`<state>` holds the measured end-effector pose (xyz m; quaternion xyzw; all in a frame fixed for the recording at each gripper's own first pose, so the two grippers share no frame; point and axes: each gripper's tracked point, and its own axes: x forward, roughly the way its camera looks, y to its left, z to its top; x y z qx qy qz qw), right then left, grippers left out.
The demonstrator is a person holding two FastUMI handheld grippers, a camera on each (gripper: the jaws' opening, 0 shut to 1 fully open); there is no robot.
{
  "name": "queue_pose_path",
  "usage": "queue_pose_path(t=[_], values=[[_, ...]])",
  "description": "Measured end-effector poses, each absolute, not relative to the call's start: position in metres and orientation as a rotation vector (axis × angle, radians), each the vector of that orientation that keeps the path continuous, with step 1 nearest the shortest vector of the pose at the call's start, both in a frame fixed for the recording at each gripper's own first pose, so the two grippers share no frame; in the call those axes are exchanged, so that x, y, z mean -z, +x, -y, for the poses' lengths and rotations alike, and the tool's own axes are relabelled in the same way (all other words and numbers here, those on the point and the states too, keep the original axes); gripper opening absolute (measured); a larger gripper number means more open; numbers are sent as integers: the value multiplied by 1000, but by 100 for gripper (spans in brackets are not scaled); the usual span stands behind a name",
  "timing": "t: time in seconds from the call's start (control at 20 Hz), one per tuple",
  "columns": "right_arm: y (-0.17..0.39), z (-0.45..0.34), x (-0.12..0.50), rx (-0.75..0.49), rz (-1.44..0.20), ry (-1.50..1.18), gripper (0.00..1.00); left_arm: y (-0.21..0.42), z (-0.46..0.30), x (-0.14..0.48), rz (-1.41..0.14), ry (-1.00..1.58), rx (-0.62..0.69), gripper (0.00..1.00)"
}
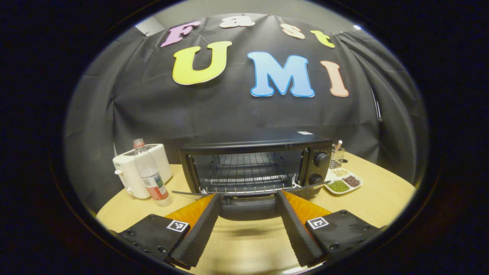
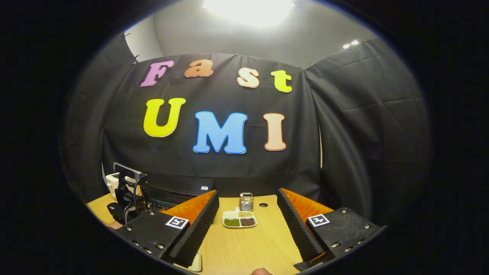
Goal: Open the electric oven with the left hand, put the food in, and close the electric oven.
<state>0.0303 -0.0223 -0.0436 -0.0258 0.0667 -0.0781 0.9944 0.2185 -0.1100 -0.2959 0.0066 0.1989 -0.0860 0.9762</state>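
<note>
Black cloth backs a pale wooden surface that carries everything.

The left tool is spread wide with nothing between its fingers, pointed straight at the oven. The oven's door hangs down flat, its front edge lying between the fingertips, and the wire rack inside is bare. So the opening looks done, and loading is the step in hand. To do it well, this tool should back off and leave the mouth free, while the food is slid in level over the lowered door and onto the rack.

The right tool is also spread and empty, and ahead of it, well apart, sits a divided dish of beans and grains, likely the food. A small metal holder stands just behind the dish.

The left gripper view gives the oven's interior, its two knobs, and a bottle touching or just before a white toaster, off to the tool's left. The right gripper view shows the other tool off to its left, before the oven.
</note>
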Motion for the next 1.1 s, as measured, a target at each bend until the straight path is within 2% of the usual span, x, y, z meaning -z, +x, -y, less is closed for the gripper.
queue_pose_path(t=[0.1, 0.15, 0.2, 0.25, 0.55, 0.6, 0.75, 0.8, 0.9, 0.95, 1.1], values=[[24, 25, 44, 153, -140, -51, 98, 208, 109, 304, -421, 18, 167, 91], [21, 27, 43, 150, -140, -45, 98, 204, 109, 311, -434, 21, 164, 97], [19, 28, 43, 149, -141, -41, 98, 200, 109, 316, -445, 24, 161, 97], [17, 29, 43, 148, -144, -39, 98, 196, 110, 322, -457, 27, 158, 92], [7, 28, 46, 120, -169, -27, 98, 174, 111, 343, -497, 34, 154, 100], [7, 26, 46, 111, -170, -17, 98, 171, 112, 344, -496, 29, 156, 97], [9, 21, 44, 84, -165, -4, 98, 158, 110, 347, -507, 23, 147, 100], [10, 19, 43, 72, -161, -1, 98, 155, 108, 346, -509, 23, 145, 97], [12, 11, 43, 45, -156, 7, 98, 151, 104, 341, -506, 31, 138, 100], [13, 7, 42, 27, -152, 11, 98, 148, 99, 334, -500, 34, 134, 97], [20, -3, 44, -16, -143, 19, 98, 139, 86, 297, -440, 24, 120, 97]])
